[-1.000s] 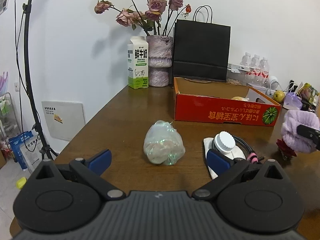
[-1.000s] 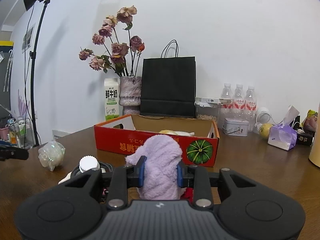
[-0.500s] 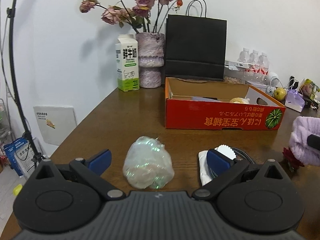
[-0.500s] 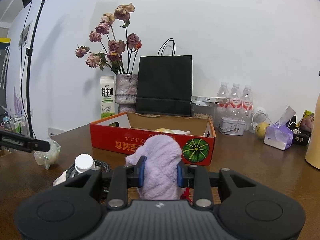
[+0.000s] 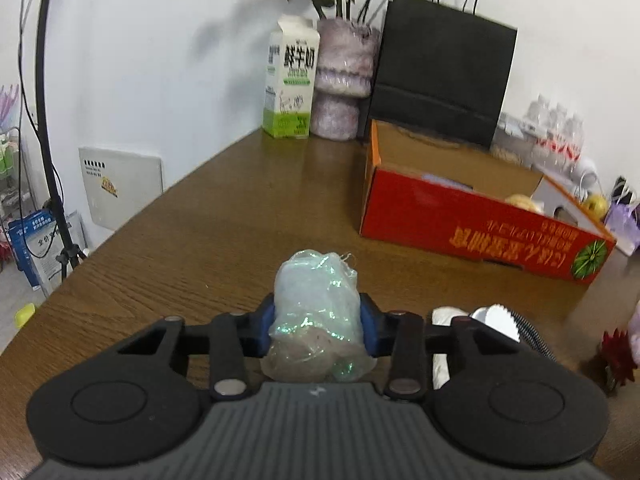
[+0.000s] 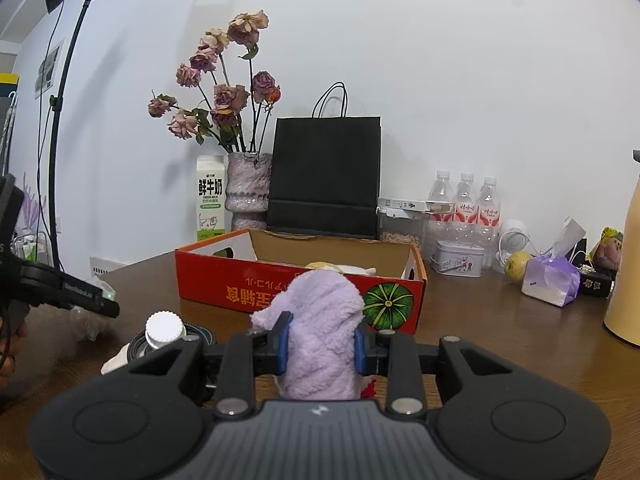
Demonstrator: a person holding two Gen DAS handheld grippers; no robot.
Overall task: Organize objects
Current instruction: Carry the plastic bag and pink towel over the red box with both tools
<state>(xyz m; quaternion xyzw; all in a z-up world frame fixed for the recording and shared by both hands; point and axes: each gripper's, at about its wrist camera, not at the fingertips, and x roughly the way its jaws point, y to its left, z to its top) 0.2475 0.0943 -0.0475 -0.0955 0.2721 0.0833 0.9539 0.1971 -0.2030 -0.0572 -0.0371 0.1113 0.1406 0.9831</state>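
A crumpled clear plastic bag bundle (image 5: 316,304) sits on the brown table (image 5: 224,240), between the blue pads of my left gripper (image 5: 318,322). Its jaws are closing and the pads touch both sides of the bundle. My right gripper (image 6: 320,344) is shut on a fluffy purple cloth (image 6: 320,312), held just in front of the red cardboard box (image 6: 280,284). The box (image 5: 460,220) is open on top with a pale item inside. In the right wrist view the left gripper (image 6: 106,308) reaches in from the left edge.
A white-capped bottle (image 6: 164,326) on a black cable lies between the grippers. A dark red flower (image 5: 616,356) lies at the right. Milk carton (image 5: 290,80), vase (image 5: 344,76) and black paper bag (image 5: 440,68) line the wall. Water bottles (image 6: 464,208), a purple tissue pack (image 6: 552,284) and a yellow flask (image 6: 628,272) stand at the right.
My left gripper moved forward around the plastic bundle and its jaws closed from wide open onto it. The right gripper stayed still, holding the purple cloth.
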